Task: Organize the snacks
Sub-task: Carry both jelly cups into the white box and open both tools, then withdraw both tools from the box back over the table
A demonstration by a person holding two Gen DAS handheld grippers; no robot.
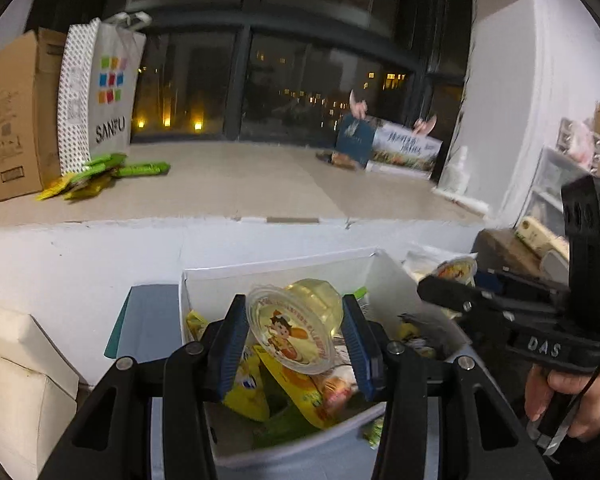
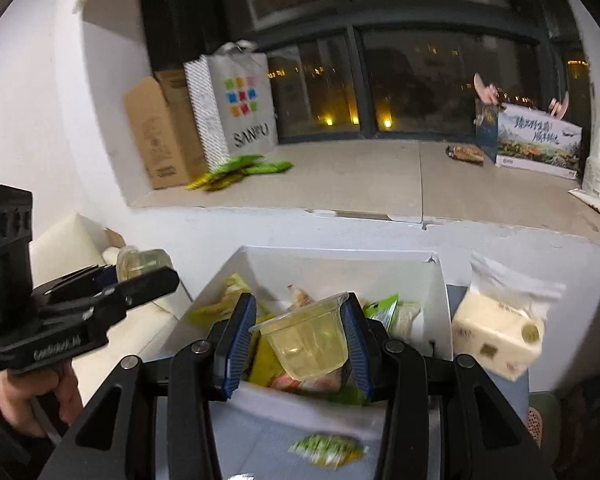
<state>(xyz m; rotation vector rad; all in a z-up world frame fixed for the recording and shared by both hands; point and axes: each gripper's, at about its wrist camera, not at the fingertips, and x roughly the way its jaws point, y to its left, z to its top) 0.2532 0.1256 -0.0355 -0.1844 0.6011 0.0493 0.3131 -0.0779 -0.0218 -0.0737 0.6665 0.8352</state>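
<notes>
A: Left wrist view, nearest first: the left gripper (image 1: 295, 334) clamps a jelly cup (image 1: 296, 322) between its blue pads, foil lid tilted toward the camera. What lies beneath?

B: A white box (image 1: 204, 280) of mixed snack packets (image 1: 300, 392). At three o'clock, the right gripper (image 1: 446, 294) pinches a second jelly cup (image 1: 458, 270).

A: And the right wrist view?

B: Its second jelly cup (image 2: 306, 340) sits upright, squeezed between the pads of the right gripper (image 2: 300, 340), above the same box (image 2: 436, 300). At nine o'clock, the left gripper (image 2: 152, 280) carries its cup (image 2: 142, 262). Farther, at eleven o'clock, green packets (image 2: 240, 170) lie on the window ledge (image 2: 360, 180) by a shopping bag (image 2: 240, 108).
</notes>
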